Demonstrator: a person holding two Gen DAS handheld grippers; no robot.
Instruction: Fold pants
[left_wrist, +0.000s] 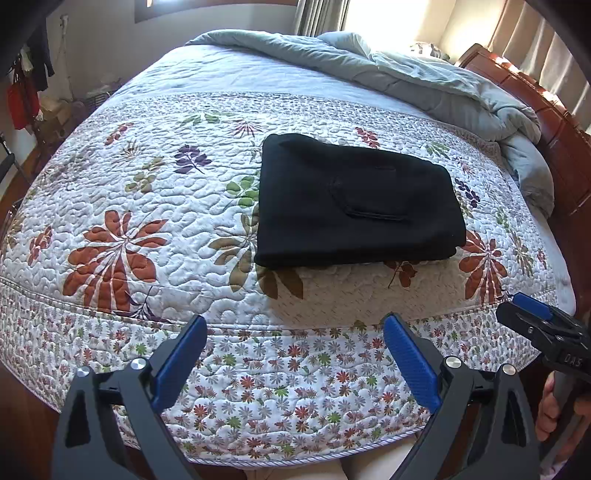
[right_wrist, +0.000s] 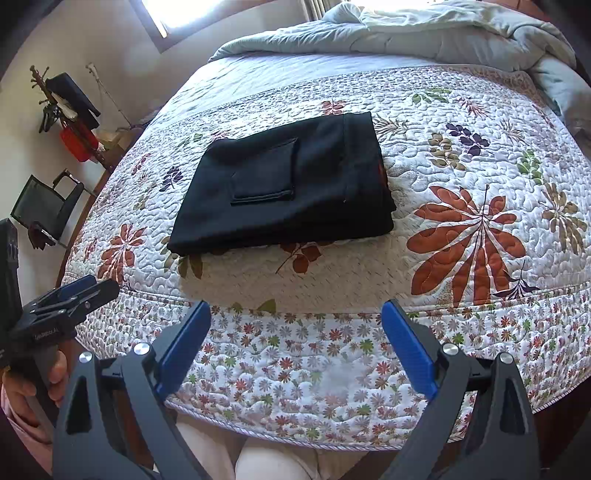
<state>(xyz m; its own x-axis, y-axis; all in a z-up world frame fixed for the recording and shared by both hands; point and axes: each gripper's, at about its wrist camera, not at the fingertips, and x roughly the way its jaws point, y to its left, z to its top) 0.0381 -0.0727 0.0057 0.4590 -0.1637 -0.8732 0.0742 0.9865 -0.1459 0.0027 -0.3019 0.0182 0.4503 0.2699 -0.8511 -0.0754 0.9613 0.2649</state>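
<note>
On the floral quilt (left_wrist: 155, 206), toward the near half of the bed: black pants (left_wrist: 354, 199), folded into a compact rectangle, lying flat, a patch pocket facing up. Same bundle in the right wrist view, pants (right_wrist: 288, 184) with the pocket near the middle and a stitched band along the right edge; a sliver of red at the right corner, too small to identify. Beyond the pants, against the far end of the bed, a rumpled pale grey-green comforter (left_wrist: 424, 74). Along the right side of the bed, a reddish wooden frame (left_wrist: 554, 122).

Near the quilt's hanging border, well short of the pants: left gripper (left_wrist: 295, 365), jaws spread wide apart, blue pads (left_wrist: 181, 365) facing each other, nothing between them. Likewise right gripper (right_wrist: 295, 354), jaws wide apart, empty, over the small-flower border. Neither touching the pants.

At the far right edge of the left wrist view, the right gripper (left_wrist: 532, 314) seen side-on, with fingers of a hand (left_wrist: 550, 413) wrapped round its handle. At the left edge of the right wrist view, the left gripper (right_wrist: 81, 291) seen side-on, held by a hand (right_wrist: 44, 376).

Off to the left by the wall: a dark chair (right_wrist: 44, 206) and a rack with red and black items (right_wrist: 74, 118). Below the quilt's edge, pale trouser legs (right_wrist: 266, 458) of the person.
</note>
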